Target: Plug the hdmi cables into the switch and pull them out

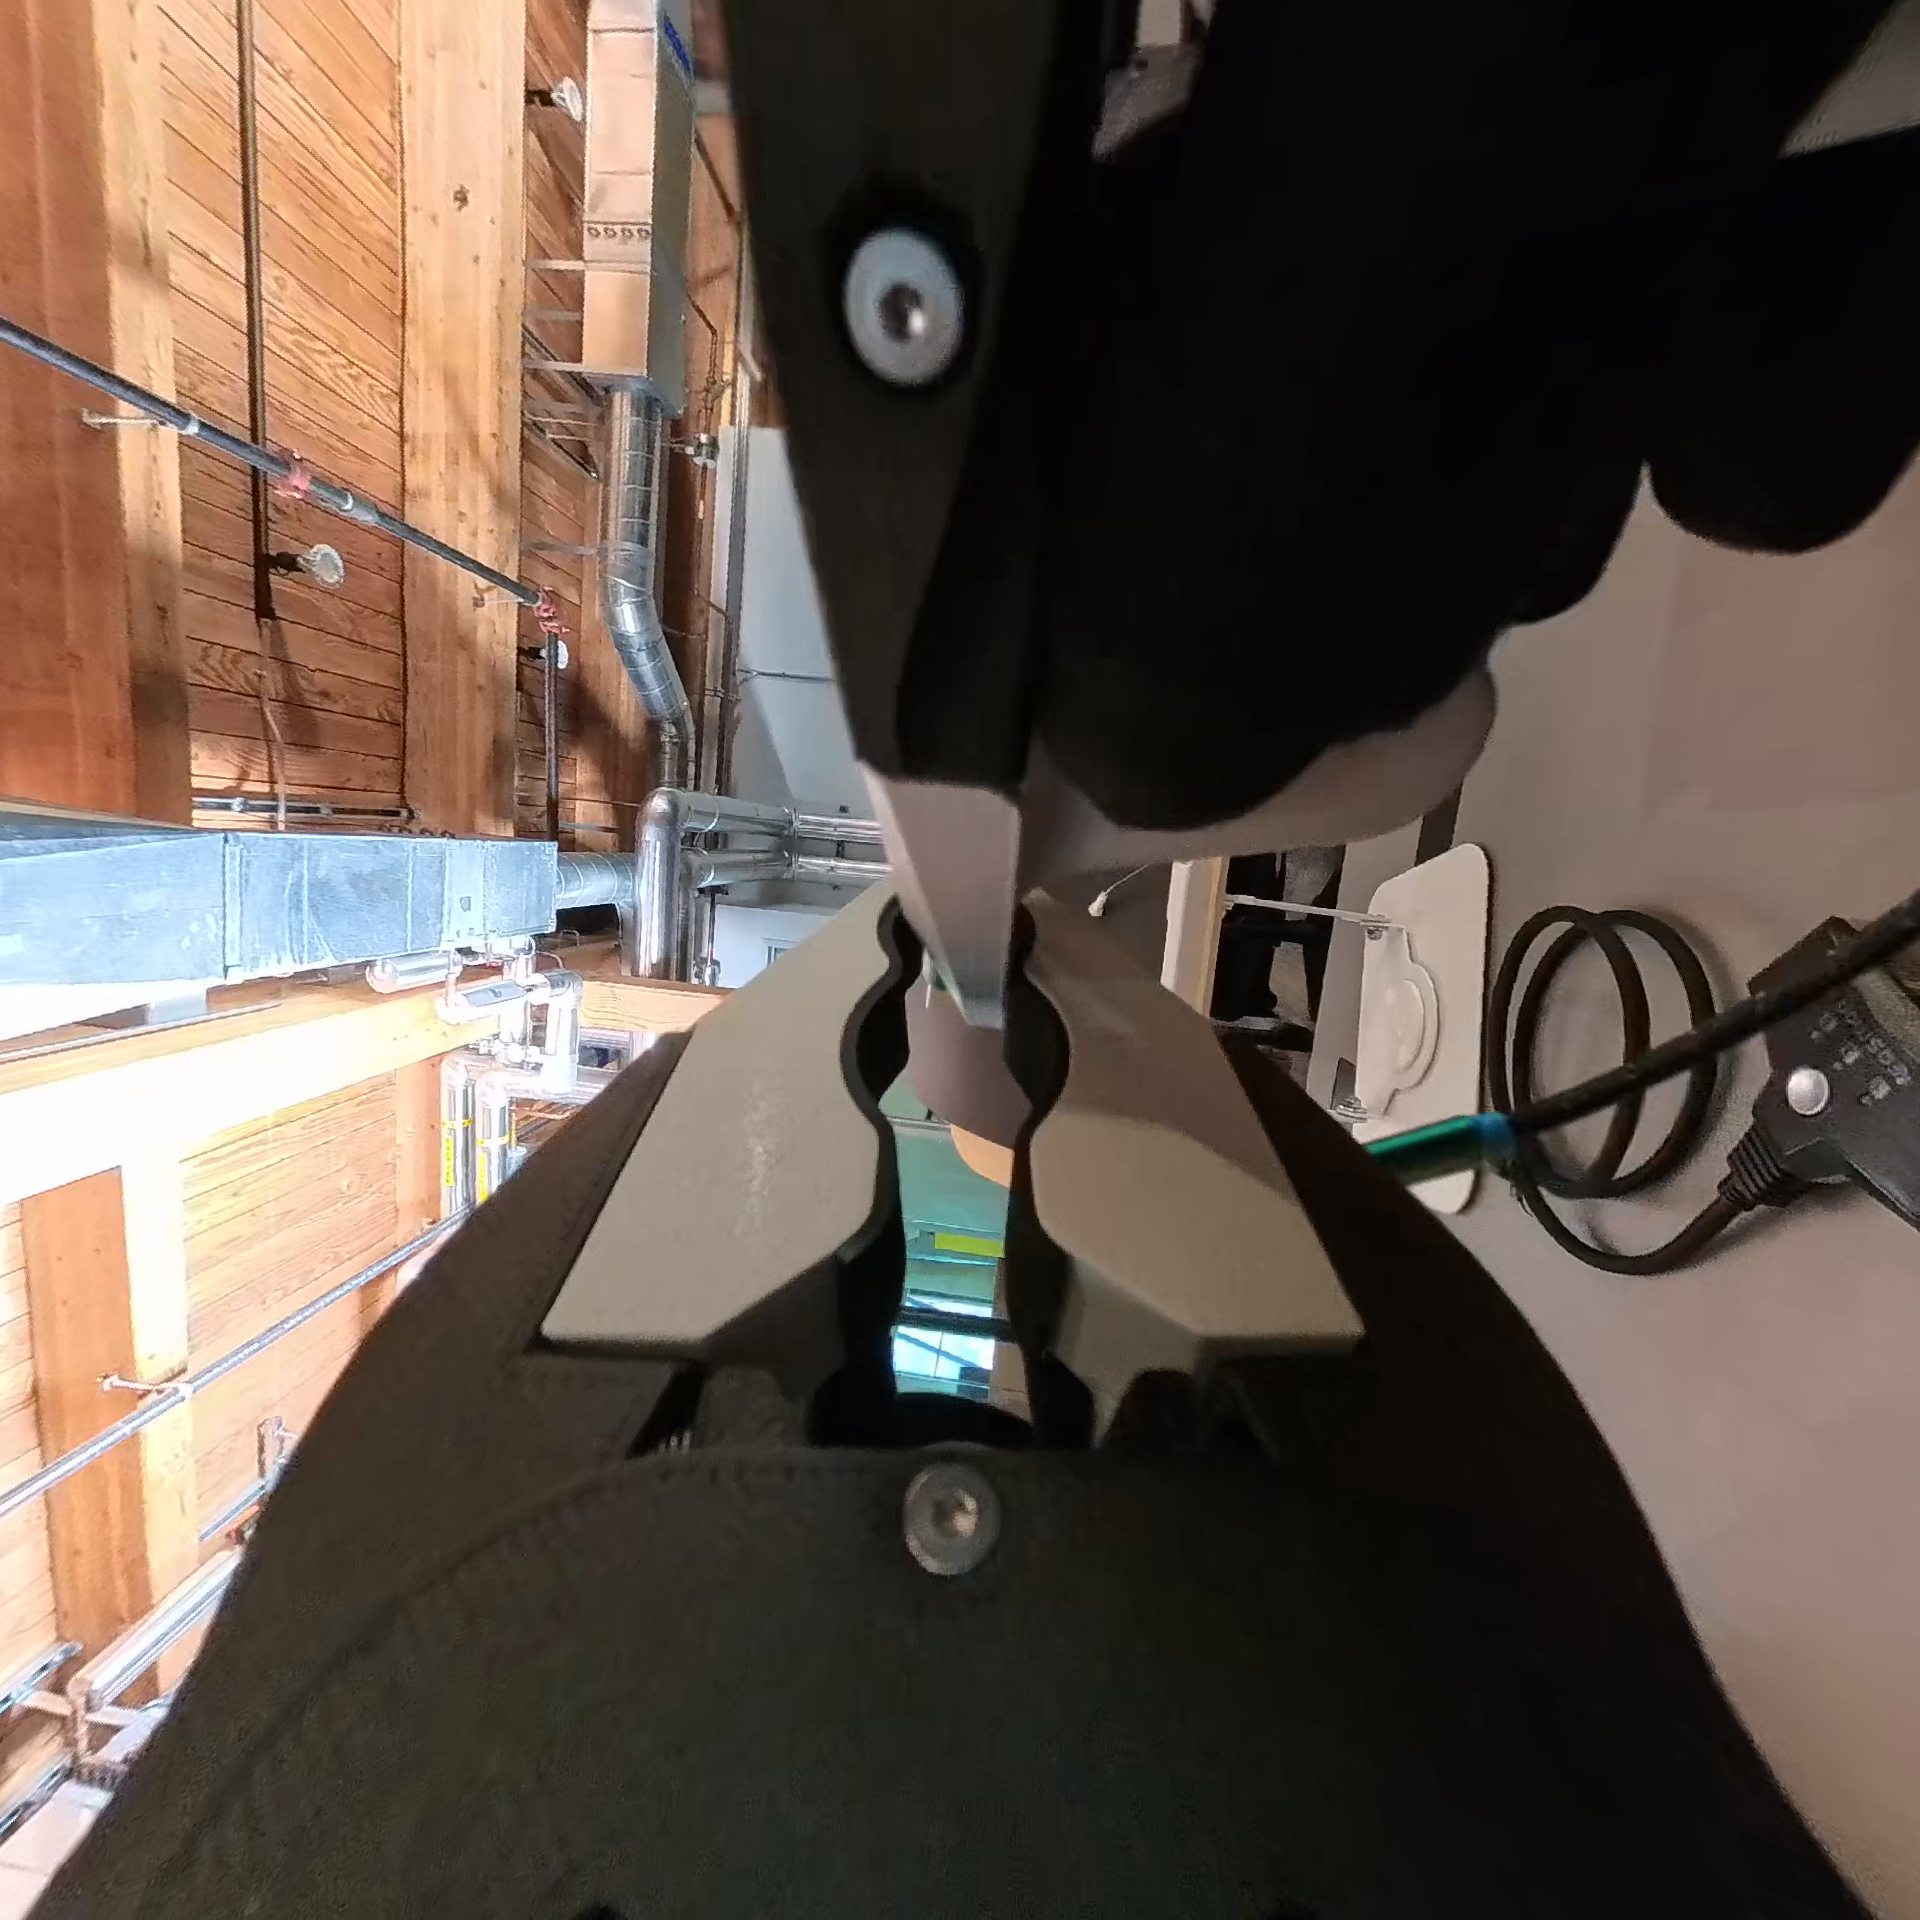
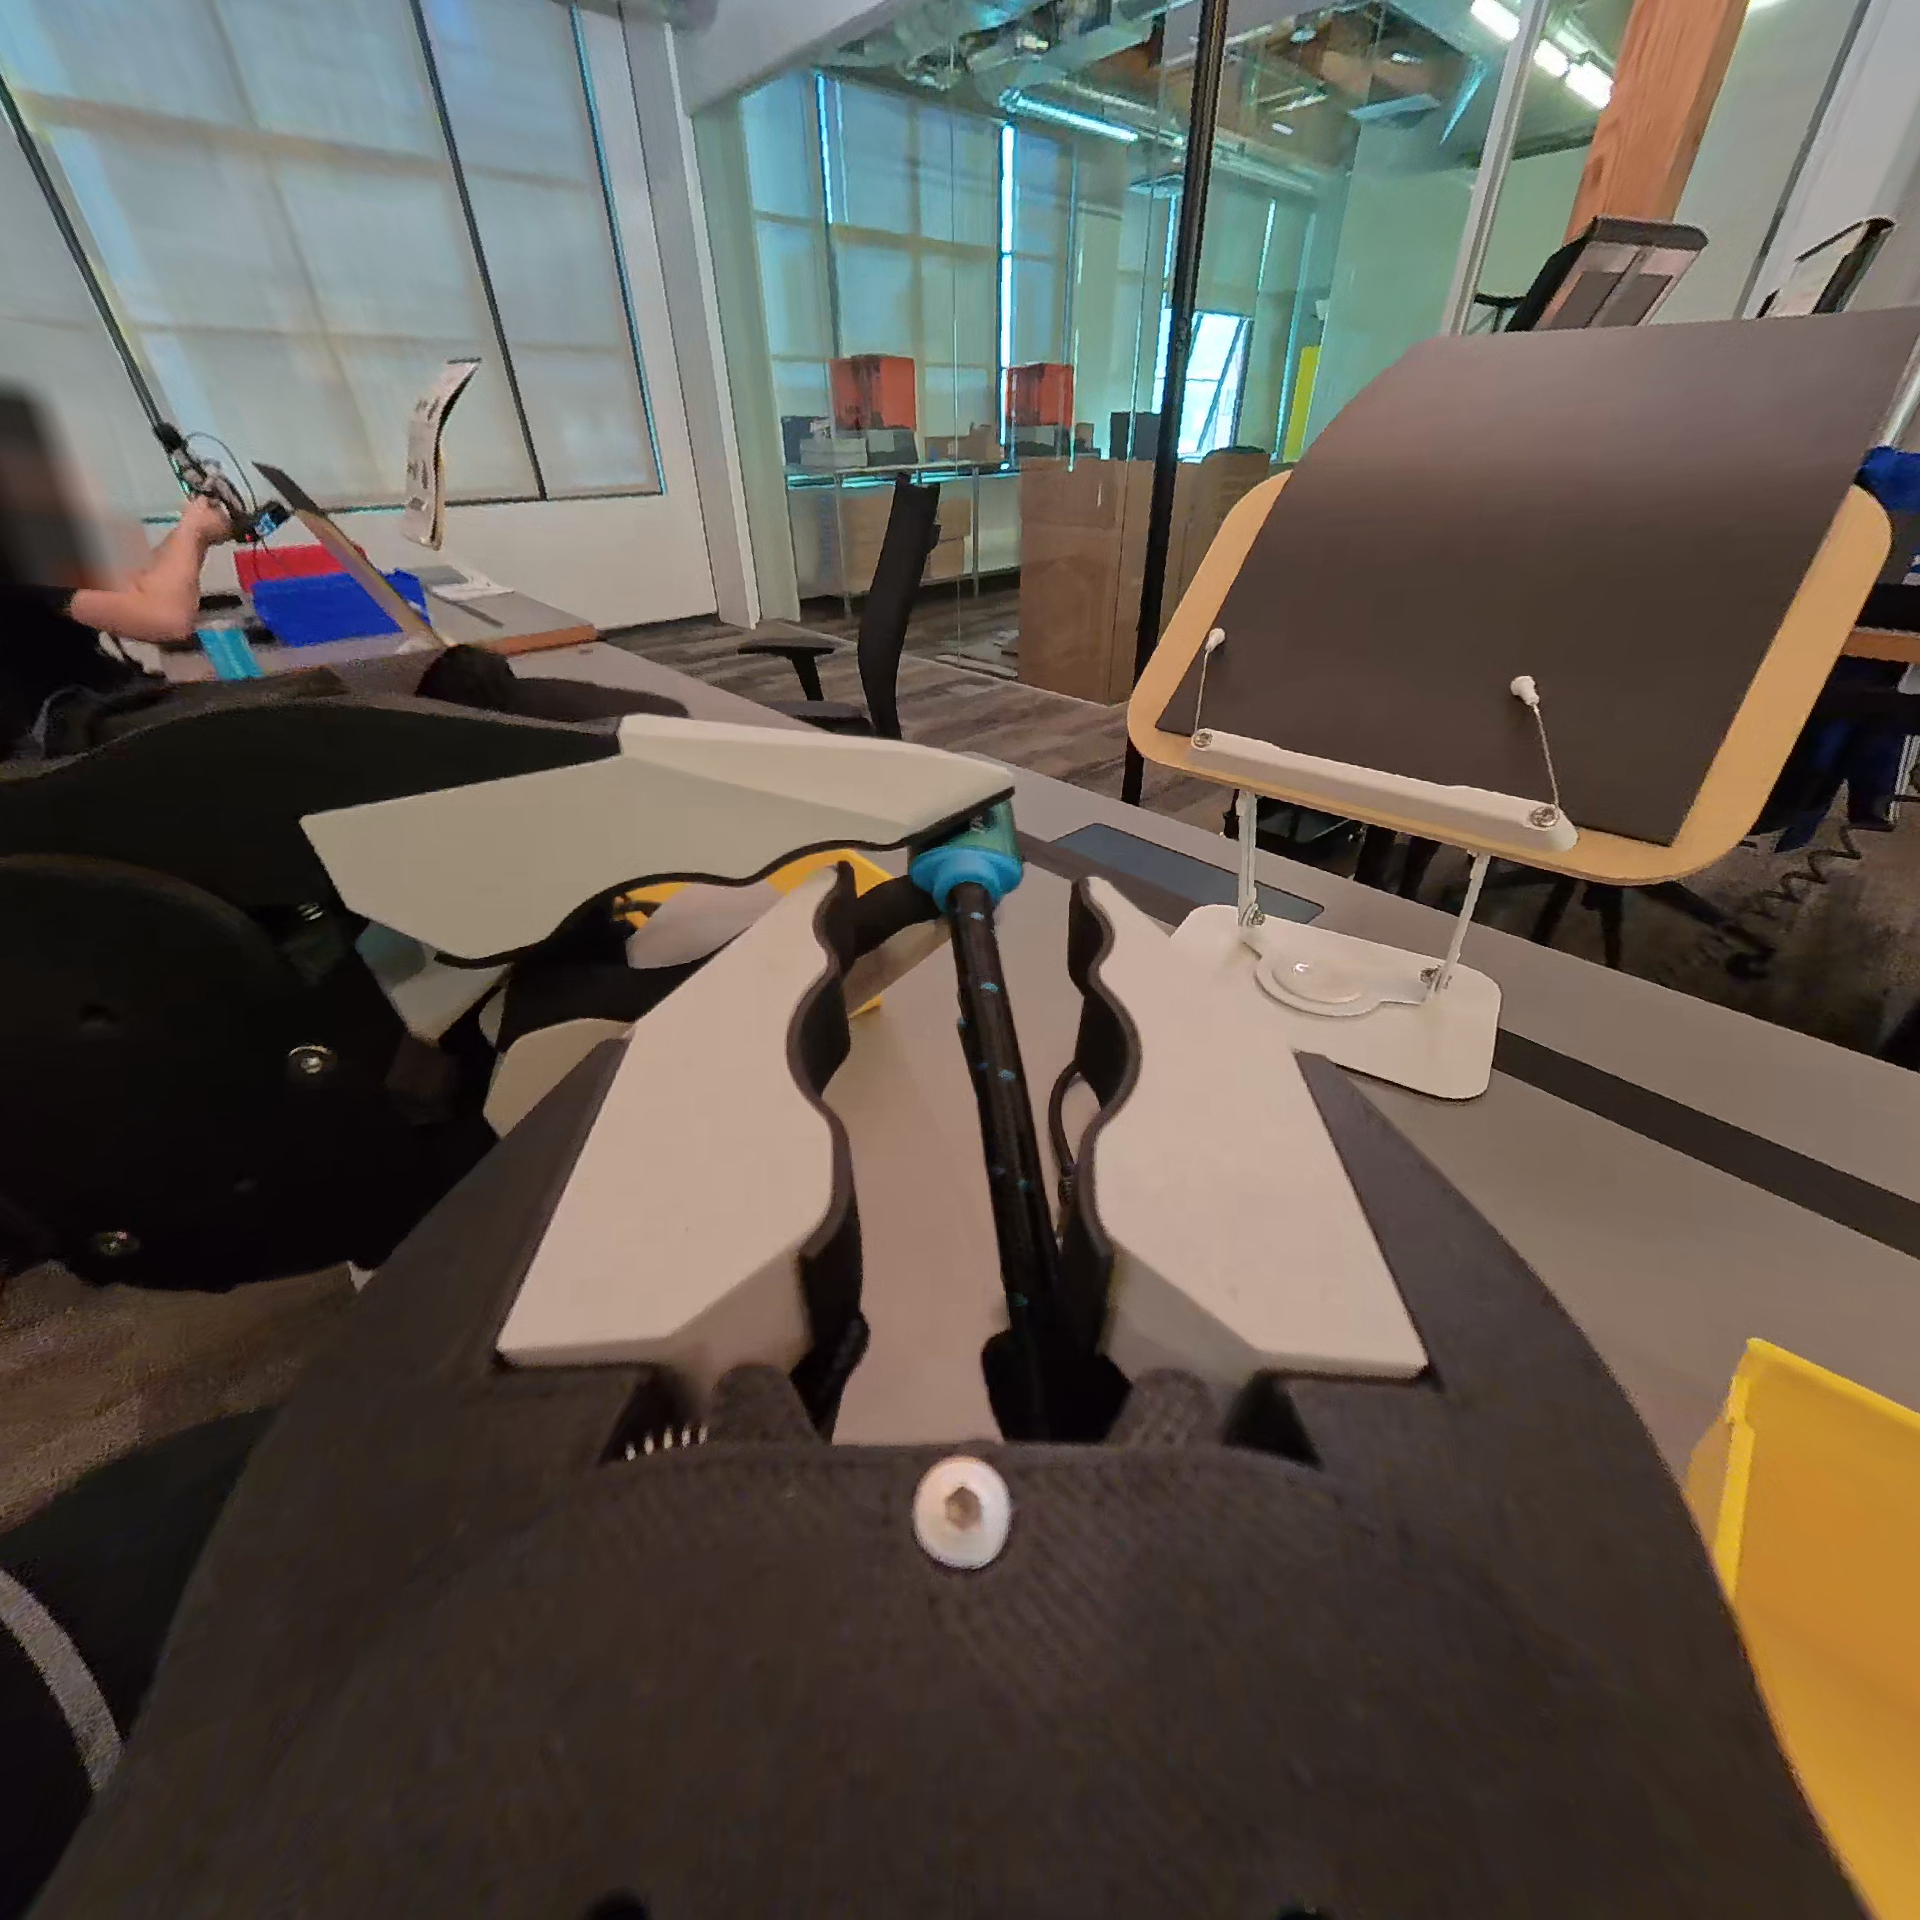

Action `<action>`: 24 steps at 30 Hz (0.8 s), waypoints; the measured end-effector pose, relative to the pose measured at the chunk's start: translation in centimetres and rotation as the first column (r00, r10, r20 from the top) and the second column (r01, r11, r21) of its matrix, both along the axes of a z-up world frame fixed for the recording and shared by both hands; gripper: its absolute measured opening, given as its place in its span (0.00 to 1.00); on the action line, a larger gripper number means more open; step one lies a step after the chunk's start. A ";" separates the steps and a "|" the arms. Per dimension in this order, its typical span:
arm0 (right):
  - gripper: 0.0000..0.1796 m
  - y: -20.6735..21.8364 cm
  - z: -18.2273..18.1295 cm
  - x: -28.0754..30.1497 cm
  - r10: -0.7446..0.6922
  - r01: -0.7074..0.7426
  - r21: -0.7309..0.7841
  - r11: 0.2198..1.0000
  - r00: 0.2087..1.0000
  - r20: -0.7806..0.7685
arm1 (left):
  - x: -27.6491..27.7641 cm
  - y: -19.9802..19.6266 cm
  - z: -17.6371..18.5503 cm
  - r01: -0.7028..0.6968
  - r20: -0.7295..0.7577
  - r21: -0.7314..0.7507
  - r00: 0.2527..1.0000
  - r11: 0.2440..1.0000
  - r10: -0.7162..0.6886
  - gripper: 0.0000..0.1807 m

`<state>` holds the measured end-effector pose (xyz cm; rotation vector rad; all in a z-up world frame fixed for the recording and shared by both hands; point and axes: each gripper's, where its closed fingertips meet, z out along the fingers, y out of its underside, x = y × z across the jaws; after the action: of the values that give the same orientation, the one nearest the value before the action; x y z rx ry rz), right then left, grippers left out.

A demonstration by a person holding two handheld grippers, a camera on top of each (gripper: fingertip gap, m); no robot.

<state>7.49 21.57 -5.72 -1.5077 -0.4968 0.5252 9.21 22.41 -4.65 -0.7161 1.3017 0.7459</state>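
A teal HDMI plug [image 2: 977,831] with a blue collar sits just past my right gripper [image 2: 961,904]. Its black braided cable [image 2: 1003,1122] runs back between the jaws, which are open and much wider than the cable. My left gripper reaches in sideways from the left; its upper finger [image 2: 665,821] lies against the plug. In the left wrist view my left gripper [image 1: 966,935] has its jaws a narrow gap apart, holding nothing, with a right-gripper finger [image 1: 956,883] between its tips. The plug [image 1: 1434,1153] lies outside them. The black switch [image 1: 1839,1049] is at the right edge.
A book stand with a dark board [image 2: 1538,582] and white base [image 2: 1382,1029] stands on the grey table [image 2: 1558,1195] to the right. A coiled black cable [image 1: 1600,1049] lies by the switch. A yellow bin [image 2: 1818,1558] is at the near right. A person sits at a far table on the left. The tips of both grippers are at nearly the same place. The black switch [image 1: 1839,1049] is about equally far from each gripper, around 25 cm.
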 end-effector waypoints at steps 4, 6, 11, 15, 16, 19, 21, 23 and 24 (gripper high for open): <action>0.18 0.1 0.3 0.4 -0.037 0.038 0.037 0.999 0.999 -0.021 | 0.2 0.0 -0.1 -0.001 0.015 -0.011 1.000 1.000 0.001 0.05; 0.16 0.0 0.6 0.4 -0.047 0.049 0.074 0.996 0.999 -0.028 | 0.2 -0.1 0.2 -0.001 0.035 -0.015 0.999 1.000 0.002 0.05; 0.11 -0.2 0.6 0.3 -0.072 0.072 0.119 0.990 0.997 -0.005 | 0.2 -0.1 -0.1 -0.007 0.048 -0.046 0.999 0.999 0.009 0.05; 0.09 -0.4 0.7 0.2 -0.111 0.098 0.186 0.978 0.992 0.062 | 0.1 -0.4 -0.1 0.010 0.077 -0.070 0.997 0.998 -0.004 0.05; 0.09 -0.5 0.8 0.2 -0.111 0.096 0.196 0.976 0.992 0.065 | 0.2 -0.5 0.0 0.017 0.088 -0.075 0.996 0.997 -0.010 0.05; 0.09 -0.6 0.5 0.1 -0.100 0.081 0.181 0.980 0.990 0.099 | 0.1 -0.5 -0.3 0.023 0.088 -0.097 0.996 0.995 -0.014 0.05; 0.09 -0.6 0.3 0.0 -0.077 0.058 0.168 0.984 0.991 0.108 | 0.1 -0.5 -0.5 0.033 0.077 -0.130 0.997 0.991 -0.024 0.07; 0.09 -0.9 0.4 -0.2 -0.017 0.006 0.143 0.990 0.996 0.083 | 0.0 -1.0 -0.3 0.068 0.085 -0.156 0.995 0.985 -0.055 0.08; 0.09 -1.0 0.6 -0.2 0.004 -0.014 0.137 0.990 0.997 0.075 | -0.2 -1.1 0.0 0.084 0.100 -0.158 0.993 0.984 -0.069 0.12</action>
<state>7.32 20.52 -5.16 -1.3969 -0.5866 0.4341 8.99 21.30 -4.67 -0.8175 1.3066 0.5420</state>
